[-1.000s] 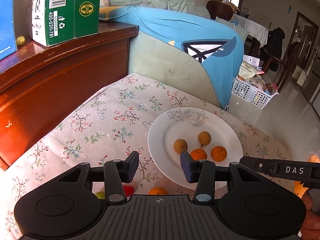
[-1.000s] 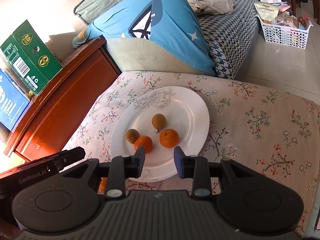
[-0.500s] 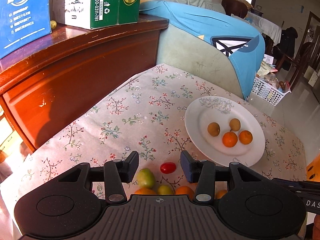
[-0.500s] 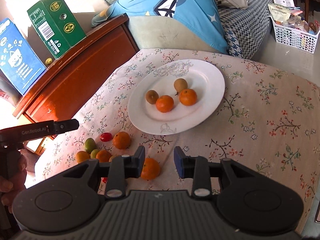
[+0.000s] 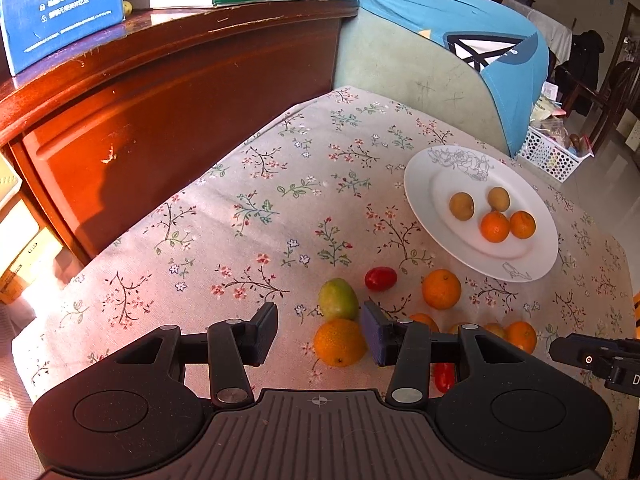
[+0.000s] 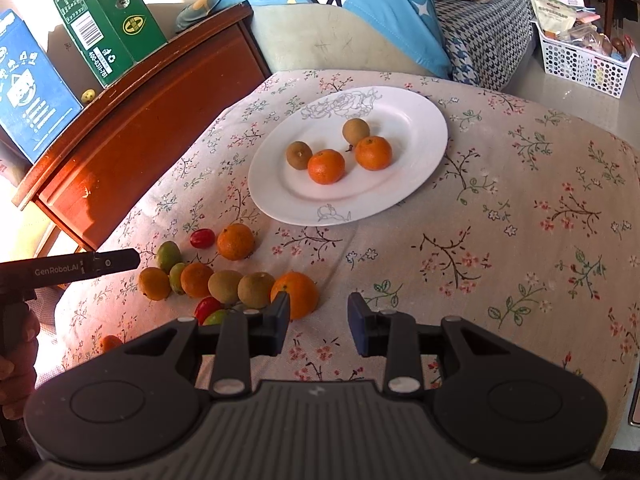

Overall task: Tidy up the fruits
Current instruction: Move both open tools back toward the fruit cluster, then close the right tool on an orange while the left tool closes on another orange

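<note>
A white plate (image 6: 400,128) on the flowered cloth carries two oranges (image 6: 326,166) and two brown fruits (image 6: 299,155). Nearer me lies a row of loose fruit: oranges (image 6: 235,241), brown ones (image 6: 256,289), green ones (image 6: 168,255) and a red tomato (image 6: 202,238). My left gripper (image 5: 320,334) hovers open over an orange (image 5: 340,342) that shows just inside its right finger, with a green fruit (image 5: 338,299) beyond. The plate (image 5: 416,200) sits up and to the right of it. My right gripper (image 6: 318,324) hangs with its jaws apart and nothing between them, a large orange (image 6: 296,294) just past its left finger.
A dark wooden cabinet (image 5: 160,112) with blue and green boxes (image 6: 108,20) borders the table on the left. A sofa with a blue cushion (image 6: 360,8) stands behind, and a white basket (image 6: 580,64) sits on the floor. A hand (image 6: 16,360) holds the left gripper.
Both grippers have drawn back from the plate and sunk toward the near side of the table. The row of loose fruit has come into view under them. Neither gripper's gap has changed.
</note>
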`<action>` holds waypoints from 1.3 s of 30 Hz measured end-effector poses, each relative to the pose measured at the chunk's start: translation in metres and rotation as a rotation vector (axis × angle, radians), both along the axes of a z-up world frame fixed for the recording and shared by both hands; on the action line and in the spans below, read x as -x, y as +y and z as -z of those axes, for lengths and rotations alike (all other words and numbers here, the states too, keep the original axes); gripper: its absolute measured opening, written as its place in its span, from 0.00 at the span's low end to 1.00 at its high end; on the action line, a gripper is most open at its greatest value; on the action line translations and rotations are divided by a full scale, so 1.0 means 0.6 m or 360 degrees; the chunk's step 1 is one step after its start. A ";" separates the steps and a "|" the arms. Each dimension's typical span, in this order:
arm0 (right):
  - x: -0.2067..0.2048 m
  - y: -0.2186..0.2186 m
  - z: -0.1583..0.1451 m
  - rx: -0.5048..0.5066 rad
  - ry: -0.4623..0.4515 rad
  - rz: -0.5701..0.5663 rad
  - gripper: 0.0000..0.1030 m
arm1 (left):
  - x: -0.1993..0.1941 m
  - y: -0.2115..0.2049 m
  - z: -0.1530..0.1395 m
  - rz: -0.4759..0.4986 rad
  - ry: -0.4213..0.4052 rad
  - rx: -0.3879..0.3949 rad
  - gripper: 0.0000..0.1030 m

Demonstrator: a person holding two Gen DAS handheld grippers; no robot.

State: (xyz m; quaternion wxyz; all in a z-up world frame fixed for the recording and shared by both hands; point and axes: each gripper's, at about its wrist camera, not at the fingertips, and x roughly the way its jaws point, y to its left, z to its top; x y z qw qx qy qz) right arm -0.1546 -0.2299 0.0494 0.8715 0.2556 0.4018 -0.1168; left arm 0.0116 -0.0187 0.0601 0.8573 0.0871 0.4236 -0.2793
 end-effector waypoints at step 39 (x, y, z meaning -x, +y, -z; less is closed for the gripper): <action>-0.038 0.036 0.031 0.0143 0.0066 -0.0111 0.40 | 0.078 0.070 0.048 -0.0037 0.0100 -0.0231 0.43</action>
